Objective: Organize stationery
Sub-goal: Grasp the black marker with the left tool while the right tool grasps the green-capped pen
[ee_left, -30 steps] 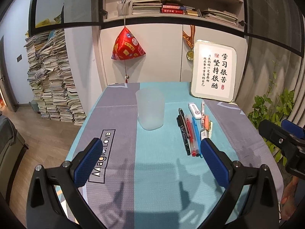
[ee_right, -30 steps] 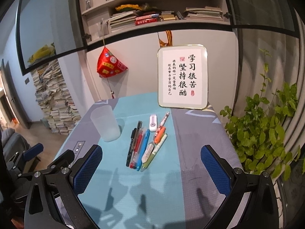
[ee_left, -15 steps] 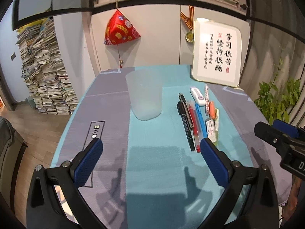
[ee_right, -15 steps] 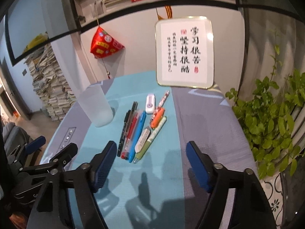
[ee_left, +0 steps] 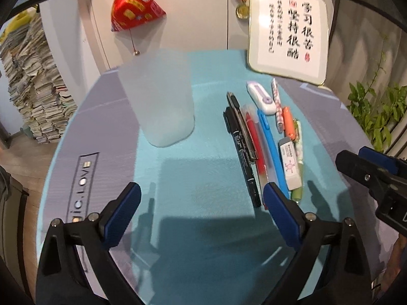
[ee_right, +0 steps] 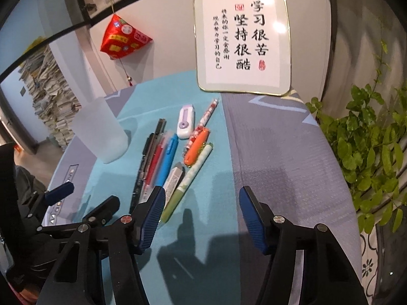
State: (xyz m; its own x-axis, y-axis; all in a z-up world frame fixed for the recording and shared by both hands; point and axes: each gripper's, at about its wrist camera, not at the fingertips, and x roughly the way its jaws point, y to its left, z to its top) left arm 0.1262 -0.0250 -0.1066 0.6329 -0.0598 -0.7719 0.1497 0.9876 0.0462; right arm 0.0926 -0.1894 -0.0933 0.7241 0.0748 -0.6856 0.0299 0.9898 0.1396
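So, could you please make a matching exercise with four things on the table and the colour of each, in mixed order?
Things:
1. cup
2. marker nearest the cup
3. pen beside the eraser
4. short capsule-shaped item

Colours:
a. orange
b. frosted white
c. blue
d. black

Pairs: 1-b, 2-d, 3-c, 4-a

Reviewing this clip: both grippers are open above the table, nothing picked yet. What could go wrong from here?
1. The pens lie packed side by side: closing the right gripper on the green pen may also catch the eraser beside it.
2. The frosted cup stands empty and looks light; a pen dropped in at a slant, or a nudge from the left gripper, might tip it.
3. The two grippers work close together and could collide.
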